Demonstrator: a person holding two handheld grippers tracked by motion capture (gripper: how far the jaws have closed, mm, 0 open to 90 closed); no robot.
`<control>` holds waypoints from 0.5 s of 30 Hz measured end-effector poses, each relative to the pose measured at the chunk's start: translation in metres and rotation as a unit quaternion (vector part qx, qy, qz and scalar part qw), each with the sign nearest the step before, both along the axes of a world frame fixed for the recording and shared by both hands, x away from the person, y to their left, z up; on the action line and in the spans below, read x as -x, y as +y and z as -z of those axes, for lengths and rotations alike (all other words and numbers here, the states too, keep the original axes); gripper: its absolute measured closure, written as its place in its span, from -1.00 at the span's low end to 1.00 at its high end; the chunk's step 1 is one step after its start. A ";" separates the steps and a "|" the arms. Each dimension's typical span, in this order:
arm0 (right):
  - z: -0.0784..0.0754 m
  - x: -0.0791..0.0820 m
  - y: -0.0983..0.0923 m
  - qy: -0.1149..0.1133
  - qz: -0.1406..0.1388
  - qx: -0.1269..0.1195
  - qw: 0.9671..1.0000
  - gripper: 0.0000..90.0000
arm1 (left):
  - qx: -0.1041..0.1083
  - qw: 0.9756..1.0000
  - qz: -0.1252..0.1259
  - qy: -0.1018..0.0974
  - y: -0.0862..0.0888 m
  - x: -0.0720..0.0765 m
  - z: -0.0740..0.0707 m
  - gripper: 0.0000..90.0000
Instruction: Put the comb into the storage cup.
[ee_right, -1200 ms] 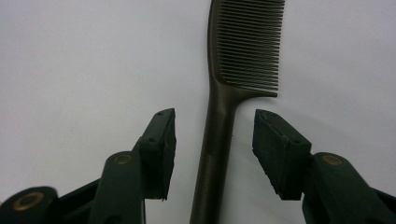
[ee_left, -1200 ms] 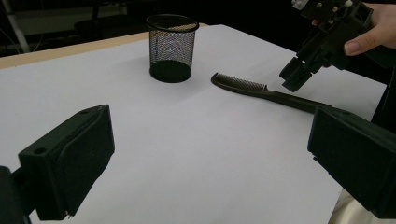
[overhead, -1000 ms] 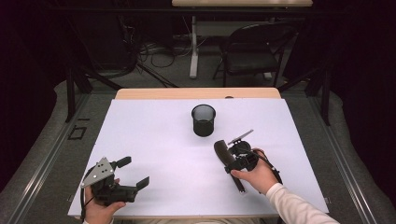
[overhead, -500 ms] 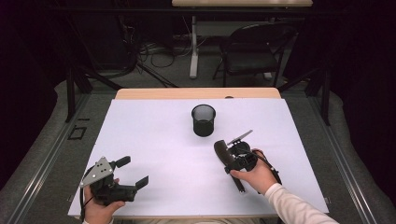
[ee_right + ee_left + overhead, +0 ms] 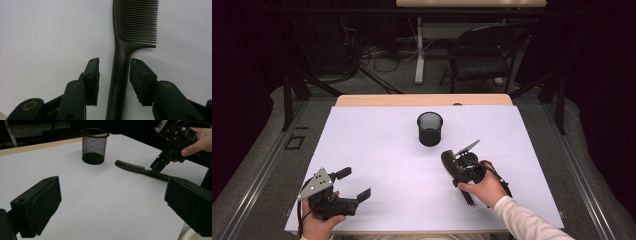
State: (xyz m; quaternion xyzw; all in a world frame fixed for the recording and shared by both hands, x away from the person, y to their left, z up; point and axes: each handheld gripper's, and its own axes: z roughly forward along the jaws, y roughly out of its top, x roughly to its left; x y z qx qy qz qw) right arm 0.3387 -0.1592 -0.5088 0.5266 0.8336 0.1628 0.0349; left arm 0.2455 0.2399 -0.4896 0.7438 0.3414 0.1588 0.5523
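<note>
A: The right gripper (image 5: 113,80) sat low over the comb (image 5: 125,50), and its jaws had just been closing, with the handle running straight up between them at the centre of the right gripper view.

B: Was it gripped yet?

A: Not quite. A thin gap showed on each side of the handle, so the pads hadn't pressed on it. The comb lay flat on the white table (image 5: 377,150), right of centre in the high view, teeth end toward the black mesh cup (image 5: 430,128) just above it.

B: And the other hand?

A: The left gripper (image 5: 353,184) rested at the lower left of the high view, jaws spread wide with nothing between them. In its own view the comb (image 5: 135,167) stretched across the upper right, below the right gripper (image 5: 160,163).
</note>
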 end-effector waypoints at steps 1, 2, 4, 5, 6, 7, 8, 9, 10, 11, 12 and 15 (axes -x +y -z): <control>0.000 -0.001 -0.001 0.000 -0.005 0.004 1.000 0.34 | 0.000 1.000 0.000 0.000 0.000 0.000 0.000 -0.98; 0.001 -0.001 -0.001 0.003 -0.005 0.006 1.000 0.34 | 0.001 1.000 0.001 0.000 0.000 0.000 0.000 -0.98; 0.004 -0.002 -0.001 -0.004 -0.001 -0.001 1.000 0.35 | 0.000 1.000 0.000 0.000 0.000 0.000 0.000 -0.98; 0.004 -0.002 -0.001 0.001 -0.001 0.003 1.000 0.35 | -0.001 1.000 0.000 0.000 0.000 0.000 0.000 -0.98; 0.004 -0.002 -0.001 0.009 0.002 0.008 1.000 0.36 | -0.001 1.000 0.000 0.001 0.000 0.000 0.000 -0.98; 0.007 -0.003 -0.002 -0.002 0.000 -0.001 1.000 0.36 | -0.001 1.000 0.000 0.001 0.000 0.000 0.000 -0.98; 0.008 -0.003 -0.002 -0.001 0.002 -0.001 1.000 0.37 | -0.001 1.000 0.000 0.001 0.000 0.000 0.000 -0.98; 0.008 -0.004 -0.002 0.009 0.005 0.006 1.000 0.37 | -0.001 1.000 0.000 0.001 0.000 0.000 0.000 -0.98; 0.009 -0.004 -0.002 0.007 0.008 0.003 1.000 0.37 | -0.001 1.000 0.000 0.000 0.000 0.000 0.000 -0.98; 0.007 -0.005 -0.002 0.019 0.005 0.013 1.000 0.37 | 0.000 1.000 0.000 0.000 0.000 0.000 0.000 -0.98; 0.006 -0.006 -0.003 0.029 0.002 0.024 0.999 0.38 | -0.001 1.000 0.000 0.001 0.000 0.000 0.000 -0.98; 0.010 -0.006 -0.003 0.020 0.006 0.012 1.000 0.39 | -0.001 1.000 0.000 0.001 0.000 0.000 0.000 -0.98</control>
